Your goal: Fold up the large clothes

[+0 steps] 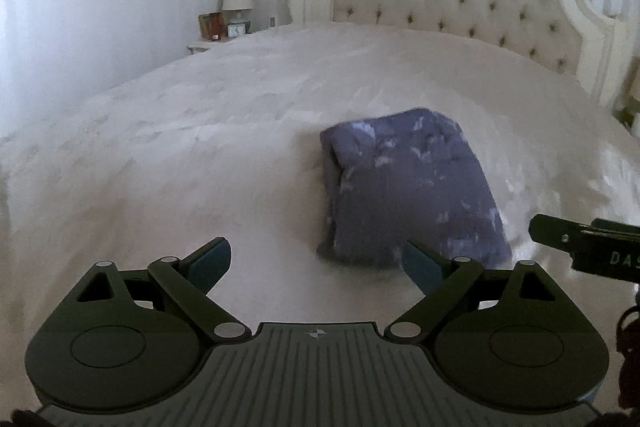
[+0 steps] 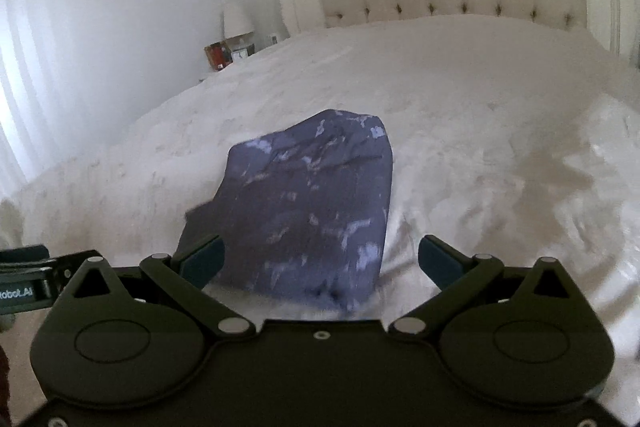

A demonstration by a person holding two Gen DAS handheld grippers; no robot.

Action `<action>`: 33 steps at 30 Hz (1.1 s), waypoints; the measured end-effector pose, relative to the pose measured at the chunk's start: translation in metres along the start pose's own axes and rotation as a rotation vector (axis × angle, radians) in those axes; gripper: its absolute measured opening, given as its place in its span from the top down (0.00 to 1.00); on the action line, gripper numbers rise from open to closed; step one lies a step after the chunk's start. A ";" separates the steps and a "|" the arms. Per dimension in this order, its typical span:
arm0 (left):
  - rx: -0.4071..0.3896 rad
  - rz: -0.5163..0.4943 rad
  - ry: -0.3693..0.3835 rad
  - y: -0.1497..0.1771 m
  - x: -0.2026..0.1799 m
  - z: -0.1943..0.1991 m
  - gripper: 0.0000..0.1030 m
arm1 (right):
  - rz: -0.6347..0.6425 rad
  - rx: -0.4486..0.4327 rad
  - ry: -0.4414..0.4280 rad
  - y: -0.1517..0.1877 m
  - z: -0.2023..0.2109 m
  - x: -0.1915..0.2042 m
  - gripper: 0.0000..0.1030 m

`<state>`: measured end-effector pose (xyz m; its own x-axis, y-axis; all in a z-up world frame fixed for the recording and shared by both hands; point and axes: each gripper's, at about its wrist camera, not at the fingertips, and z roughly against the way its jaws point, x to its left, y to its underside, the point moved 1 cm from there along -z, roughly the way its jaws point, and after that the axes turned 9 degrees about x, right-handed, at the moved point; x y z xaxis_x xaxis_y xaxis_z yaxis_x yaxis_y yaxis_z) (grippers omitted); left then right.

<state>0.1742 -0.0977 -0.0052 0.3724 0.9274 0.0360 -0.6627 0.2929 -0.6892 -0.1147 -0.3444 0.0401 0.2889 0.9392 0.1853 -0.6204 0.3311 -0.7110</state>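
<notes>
My left gripper (image 1: 316, 267) and right gripper (image 2: 320, 263) gape empty; the folded purple garment (image 2: 308, 211) lies flat on the bed (image 2: 480, 115), its long axis running from 6 to 12 o'clock.

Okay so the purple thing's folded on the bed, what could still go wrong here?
1. The folded purple garment looks loosely stacked, with layers showing at its left edge; a nudge might undo it.
2. Both the left hand-held gripper and right hand-held gripper are open and close by, so a finger could snag the cloth.
</notes>
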 end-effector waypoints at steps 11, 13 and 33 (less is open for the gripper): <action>0.043 0.006 0.014 0.040 -0.010 0.022 0.09 | 0.041 -0.068 0.150 0.056 0.056 0.019 0.01; 0.062 0.007 0.020 0.046 -0.013 0.022 0.09 | 0.049 -0.058 0.175 0.058 0.058 0.019 0.01; 0.095 0.010 -0.001 0.064 -0.018 0.027 0.09 | -0.027 0.052 0.088 0.071 0.046 0.015 0.01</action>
<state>0.1081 -0.0896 -0.0304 0.3649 0.9306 0.0298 -0.7253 0.3042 -0.6175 -0.1876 -0.3023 0.0236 0.3677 0.9191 0.1416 -0.6480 0.3624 -0.6699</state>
